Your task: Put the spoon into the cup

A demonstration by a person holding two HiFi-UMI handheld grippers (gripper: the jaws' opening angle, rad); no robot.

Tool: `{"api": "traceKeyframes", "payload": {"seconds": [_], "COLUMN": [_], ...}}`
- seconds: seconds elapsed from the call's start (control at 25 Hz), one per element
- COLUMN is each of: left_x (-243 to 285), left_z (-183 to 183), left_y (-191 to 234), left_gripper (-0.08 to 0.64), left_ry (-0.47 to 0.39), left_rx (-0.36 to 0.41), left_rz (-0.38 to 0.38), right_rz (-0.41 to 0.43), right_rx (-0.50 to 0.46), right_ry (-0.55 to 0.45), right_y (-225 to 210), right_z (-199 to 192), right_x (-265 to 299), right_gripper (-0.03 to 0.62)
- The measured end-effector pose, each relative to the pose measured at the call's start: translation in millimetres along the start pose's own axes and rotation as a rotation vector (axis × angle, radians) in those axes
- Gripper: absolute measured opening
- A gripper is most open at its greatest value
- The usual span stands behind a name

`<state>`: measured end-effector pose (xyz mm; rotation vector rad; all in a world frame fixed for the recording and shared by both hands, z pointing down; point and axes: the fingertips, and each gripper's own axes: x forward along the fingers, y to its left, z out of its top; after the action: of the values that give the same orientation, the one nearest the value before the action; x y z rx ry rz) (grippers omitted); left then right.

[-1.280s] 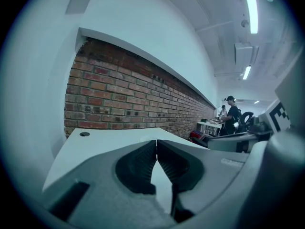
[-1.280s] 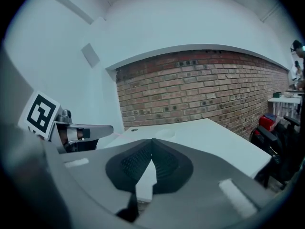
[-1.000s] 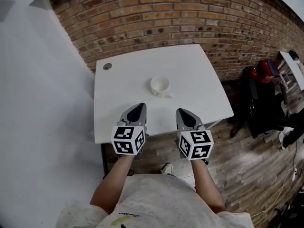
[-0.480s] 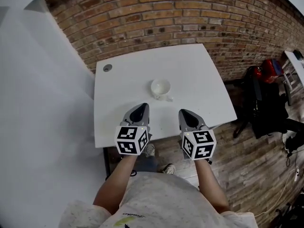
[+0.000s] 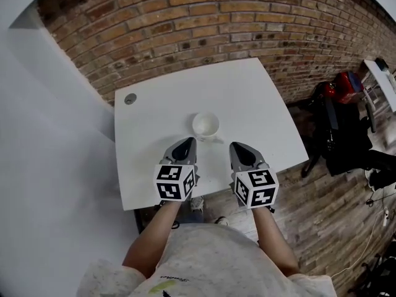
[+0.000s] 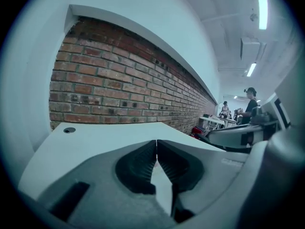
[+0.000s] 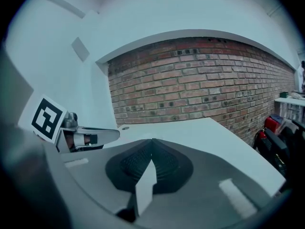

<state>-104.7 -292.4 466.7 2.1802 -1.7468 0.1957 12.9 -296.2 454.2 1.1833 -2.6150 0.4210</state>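
Both the left gripper (image 5: 184,144) and right gripper (image 5: 239,147) hang at lower centre, jaws together and empty, just below the cup (image 5: 205,124); no spoon shows, so finding it likely comes first.

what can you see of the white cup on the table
The cup is small, round and white, ceramic by its look, standing upright with its mouth up on the white table, about midway across and towards the near edge. A small handle seems to stick out on its near right side. Its inside looks plain white; nothing shows in it. Only the table touches it: the left hand-held gripper and right hand-held gripper are short of it, both shut. Neither gripper view shows it.
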Motion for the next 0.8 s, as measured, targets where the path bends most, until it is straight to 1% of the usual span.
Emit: {"api": "traceKeyframes", "payload": {"seconds": [0.44,0.8], "left_x": [40,63], "left_z": [-2,-8], "left_y": [22,29], "left_gripper": [0.002,0.003], "left_ry": [0.051,0.094], "left_rx": [0.017,0.020], "left_rz": [-0.034,-0.053], "right_rz": [-0.010,-0.025], "right_rx": [0.004,0.014], "right_ry": [0.003,0.009], "right_y": [-8,-19], "right_z": [16,22], "right_x": [46,64], "right_gripper": [0.008,0.008]}}
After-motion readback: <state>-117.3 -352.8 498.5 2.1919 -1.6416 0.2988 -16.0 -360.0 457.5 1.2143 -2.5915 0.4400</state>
